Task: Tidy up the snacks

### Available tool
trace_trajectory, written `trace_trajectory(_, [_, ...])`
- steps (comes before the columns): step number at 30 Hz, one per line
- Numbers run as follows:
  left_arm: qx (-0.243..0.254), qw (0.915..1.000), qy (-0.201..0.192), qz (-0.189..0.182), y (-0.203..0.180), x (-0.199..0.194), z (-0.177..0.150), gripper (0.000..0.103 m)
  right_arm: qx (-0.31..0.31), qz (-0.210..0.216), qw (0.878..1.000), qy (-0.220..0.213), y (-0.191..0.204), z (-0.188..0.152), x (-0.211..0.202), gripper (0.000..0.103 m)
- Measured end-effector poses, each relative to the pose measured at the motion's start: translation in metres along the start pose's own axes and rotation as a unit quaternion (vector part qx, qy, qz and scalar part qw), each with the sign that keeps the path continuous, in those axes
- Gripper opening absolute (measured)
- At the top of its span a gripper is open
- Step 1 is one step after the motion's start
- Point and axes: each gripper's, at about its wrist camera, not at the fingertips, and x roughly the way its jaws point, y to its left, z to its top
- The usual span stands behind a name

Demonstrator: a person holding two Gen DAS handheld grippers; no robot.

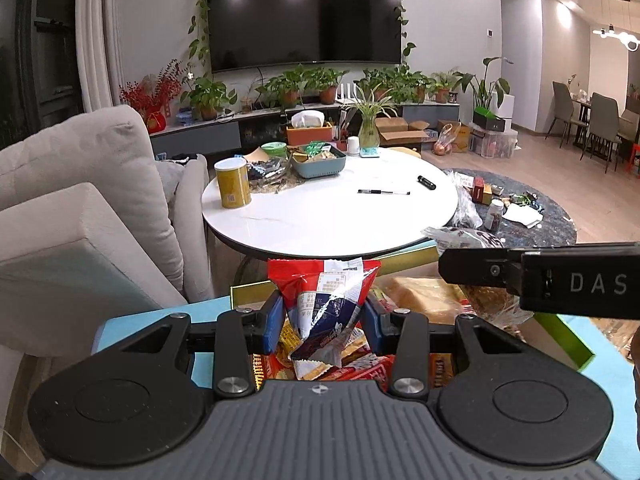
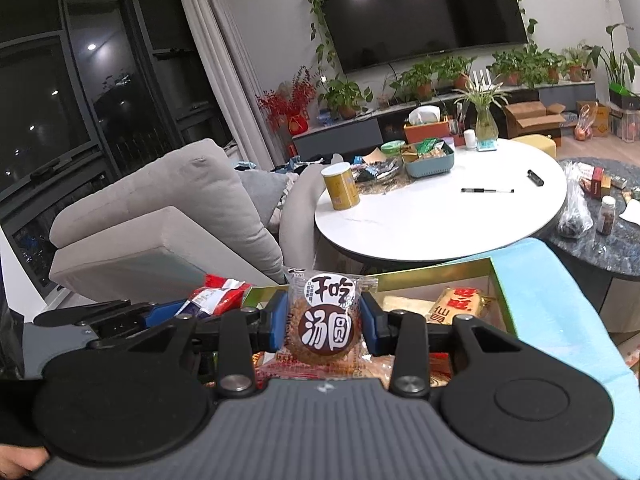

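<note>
Left hand-held gripper clamping red snack packet (crumpled), above snack-filled box, right hand-held gripper beside

Each gripper is built alike. The left gripper has a grey ribbed body with a small round emblem at its front edge, flanked by two matte black round discs. Black link arms with silver screws run forward to two fingers faced with blue pads. The right gripper shows the same grey ribs, black discs, silver screws and blue-padded fingers. Seen from the left camera, its black side carries white letters "DAS".
</note>
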Motion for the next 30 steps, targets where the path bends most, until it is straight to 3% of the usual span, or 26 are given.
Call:
trace_trajectory(18, [-0.012, 0.9993, 0.037, -0.005, 0.007, 0.040, -0.013, 0.039, 0.015, 0.004, 1.000, 0.024, 0.001, 0.003, 0.040, 0.079])
trace_trajectory(23, [-0.016, 0.9993, 0.034, -0.004, 0.008, 0.035, -0.014, 0.060, 0.020, 0.000, 1.000, 0.011, -0.001, 0.003, 0.029, 0.079])
trace_trajectory(30, [-0.008, 0.9998, 0.019, -0.003, 0.002, 0.013, -0.013, 0.065, 0.006, -0.009, 1.000, -0.007, 0.004, 0.001, 0.004, 0.079])
